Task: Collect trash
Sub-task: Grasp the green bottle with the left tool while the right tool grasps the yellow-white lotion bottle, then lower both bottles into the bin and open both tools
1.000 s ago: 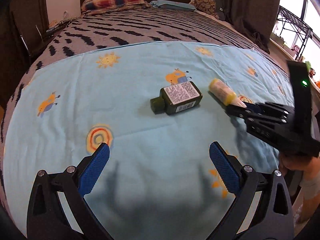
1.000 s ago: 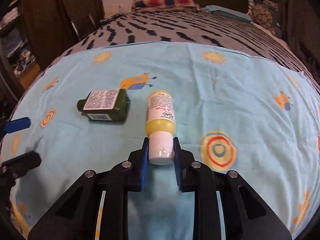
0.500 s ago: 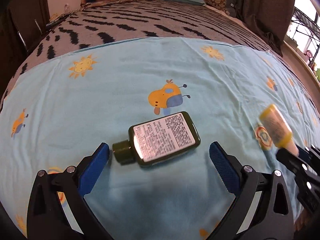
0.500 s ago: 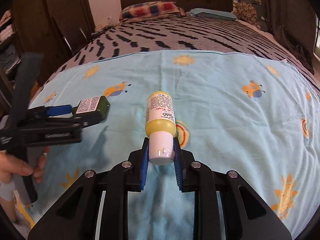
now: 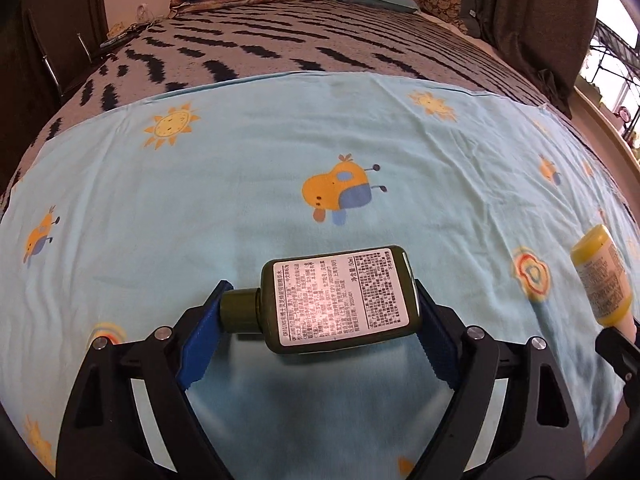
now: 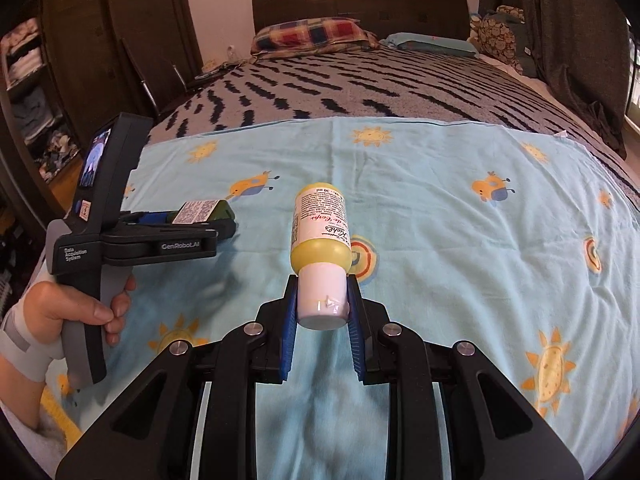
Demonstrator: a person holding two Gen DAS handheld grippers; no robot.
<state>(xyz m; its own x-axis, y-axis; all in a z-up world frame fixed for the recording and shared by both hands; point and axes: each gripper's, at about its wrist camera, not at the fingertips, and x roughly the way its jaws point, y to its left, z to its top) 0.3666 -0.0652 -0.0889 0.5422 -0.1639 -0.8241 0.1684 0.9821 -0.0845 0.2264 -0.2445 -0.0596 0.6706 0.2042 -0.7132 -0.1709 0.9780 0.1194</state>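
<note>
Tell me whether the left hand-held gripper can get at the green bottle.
Probably yes: the left hand-held gripper already straddles the green bottle end to end, its jaws just closing in, nothing between.

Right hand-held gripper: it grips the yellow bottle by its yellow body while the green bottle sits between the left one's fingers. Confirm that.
Not quite. The right hand-held gripper grips the yellow bottle by its white cap, not its yellow body; the right wrist view shows the blue pads on the cap. The rest stands: the green bottle sits between the left hand-held gripper's fingers, whose jaws have just been closing.
</note>
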